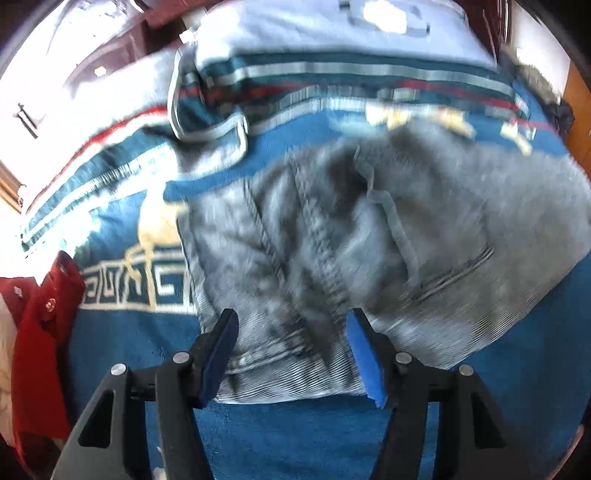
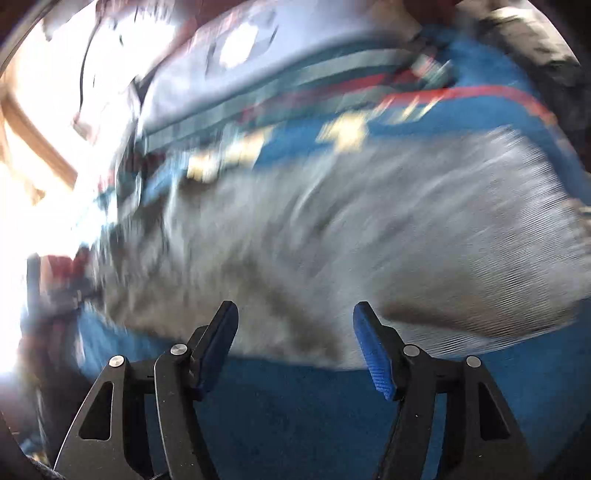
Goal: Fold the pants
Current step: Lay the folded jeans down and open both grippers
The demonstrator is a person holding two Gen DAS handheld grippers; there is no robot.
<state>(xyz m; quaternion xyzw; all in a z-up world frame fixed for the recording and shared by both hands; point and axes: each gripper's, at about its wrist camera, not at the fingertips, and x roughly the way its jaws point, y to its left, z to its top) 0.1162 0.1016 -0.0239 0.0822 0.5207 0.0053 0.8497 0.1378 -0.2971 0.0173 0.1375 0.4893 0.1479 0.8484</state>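
Pants [image 1: 332, 240]: one grey pair, lying bunched on the blue patterned bedspread [image 1: 122, 332] of a bed, near hem right in front of the left hand-held gripper [image 1: 291, 354]. Both views are pretty blurry. Left hand-held gripper is wide open, holding nothing, fingers either side of the hem. Right hand-held gripper [image 2: 295, 350] is also spread wide and empty, just short of the fabric edge. Looks like the reach-in before a grab. Next move probably needs both to close on the near edge. Count: two grippers, one pillow [image 1: 332, 33], one red thing [image 1: 44, 332] at left.
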